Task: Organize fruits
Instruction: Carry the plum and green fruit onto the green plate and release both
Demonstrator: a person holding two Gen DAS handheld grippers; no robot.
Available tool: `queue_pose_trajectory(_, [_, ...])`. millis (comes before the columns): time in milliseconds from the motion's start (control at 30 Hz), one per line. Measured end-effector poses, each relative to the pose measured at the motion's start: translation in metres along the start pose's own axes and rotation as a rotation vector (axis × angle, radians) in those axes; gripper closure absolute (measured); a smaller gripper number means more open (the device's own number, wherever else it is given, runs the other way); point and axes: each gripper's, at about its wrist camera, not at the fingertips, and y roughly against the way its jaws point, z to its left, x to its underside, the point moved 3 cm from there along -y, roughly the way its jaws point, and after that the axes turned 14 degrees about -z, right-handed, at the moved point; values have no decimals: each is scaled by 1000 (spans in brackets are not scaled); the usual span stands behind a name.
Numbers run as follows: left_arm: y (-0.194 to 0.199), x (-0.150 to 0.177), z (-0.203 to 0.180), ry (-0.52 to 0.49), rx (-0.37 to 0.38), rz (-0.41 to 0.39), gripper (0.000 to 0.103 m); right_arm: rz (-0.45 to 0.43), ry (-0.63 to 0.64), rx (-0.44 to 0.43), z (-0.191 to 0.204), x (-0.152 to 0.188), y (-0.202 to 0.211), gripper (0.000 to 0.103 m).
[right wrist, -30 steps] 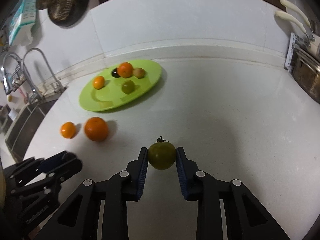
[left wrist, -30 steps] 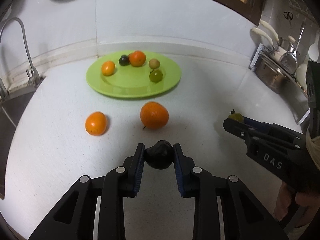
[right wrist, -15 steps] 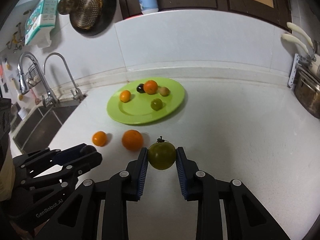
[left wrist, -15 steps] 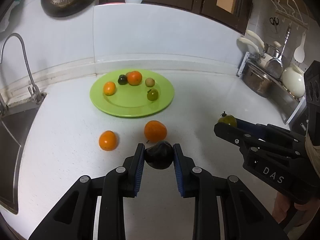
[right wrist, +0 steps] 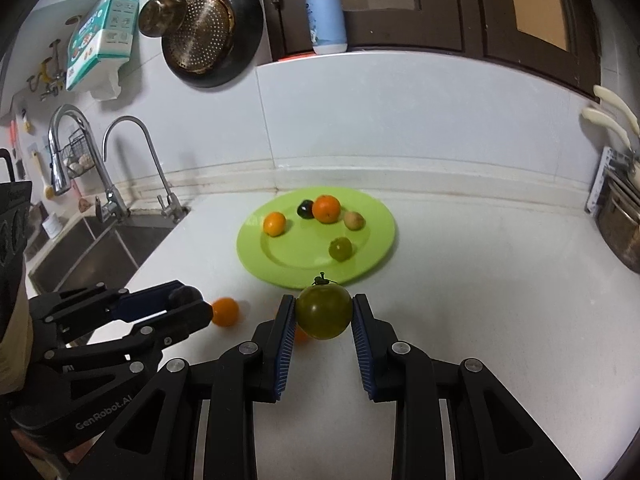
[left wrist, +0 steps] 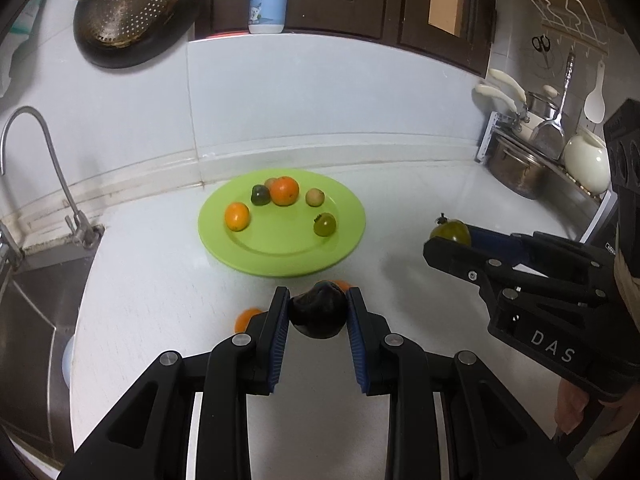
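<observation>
My left gripper is shut on a dark, almost black fruit, held above the white counter in front of the green plate. My right gripper is shut on a green tomato with a stem, also lifted off the counter; it shows too in the left wrist view as the green tomato. The plate carries several small fruits: two oranges, a dark one, a beige one and a green one. A small orange lies on the counter; a larger one is mostly hidden behind my right fingers.
A sink with taps lies at the left edge of the counter. A steel pot and utensils stand at the right. A pan with a strainer hangs on the wall, and a soap bottle stands on the ledge.
Both grippers have risen and tilted up with their fruits held. The plate and the wall have slid lower in both views, and the two loose oranges now sit partly behind the fingers.
</observation>
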Motion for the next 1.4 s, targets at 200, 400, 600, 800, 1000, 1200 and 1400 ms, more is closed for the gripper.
queue_pose_trajectory(200, [-15,-21,9,-23,8,-15,75,-23,-2,-17,2,-20,-19,74])
queue_pose_trajectory(400, [-30,-47,18,-50,14,-54,75,-41,-3,-31,0,-44,-43,74])
queue_pose_trajectory(600, [-53,-64,28,-79,11,-61,75,-38,-2,-47,-1,-55,-65,74])
queue_pose_trajectory(800, [-86,-66,41,-103,12,-30,75,-4,17,-57,-2,-57,-98,74])
queue_pose_trajectory(1000, [-127,-62,51,-113,35,19,75,34,10,-59,-9,-52,-131,74])
queue_pose_trajectory(1200, [-160,-54,57,-124,49,67,75,76,4,-59,-16,-44,-162,74])
queue_pose_trajectory(1400, [-177,-46,59,-123,64,88,75,107,1,-55,-21,-36,-182,74])
